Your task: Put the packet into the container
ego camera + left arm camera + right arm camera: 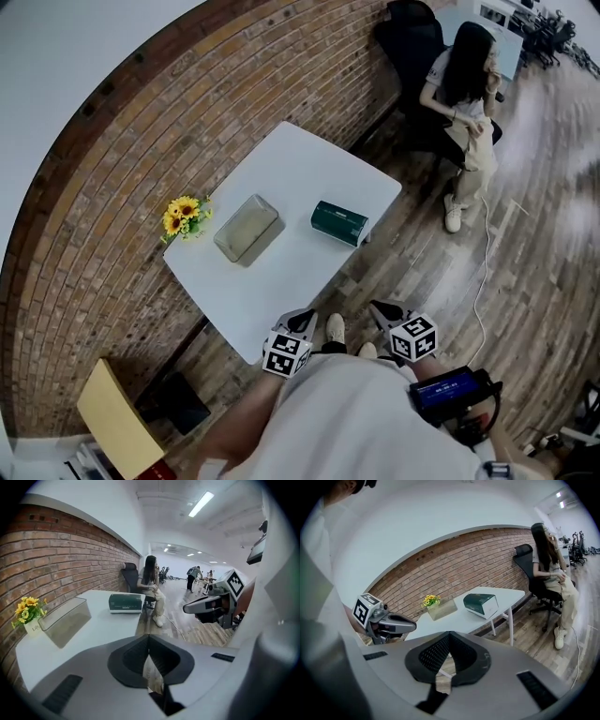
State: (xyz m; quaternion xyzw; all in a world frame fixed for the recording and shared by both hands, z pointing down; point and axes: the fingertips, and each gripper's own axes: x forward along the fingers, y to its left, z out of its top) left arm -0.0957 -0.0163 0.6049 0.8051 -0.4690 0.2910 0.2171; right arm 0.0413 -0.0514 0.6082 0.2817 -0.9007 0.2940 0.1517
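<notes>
A dark green and white packet (339, 222) lies on the white table (309, 164), to the right of a clear oblong container (246, 228). In the left gripper view the packet (125, 603) and the container (65, 617) show ahead; the right gripper view has the packet (481, 604) beyond the container (442, 608). Both grippers hang in front of the table's near edge, short of both objects. My left gripper (307, 319) (149, 637) is shut and holds nothing. The jaws of my right gripper (378, 307) (449, 633) also meet, with nothing between them.
A small pot of yellow sunflowers (185, 217) stands at the table's left corner, by the brick wall (112, 187). A person (464, 84) sits on a black chair beyond the table's far right. A white cable (485, 272) runs over the wooden floor.
</notes>
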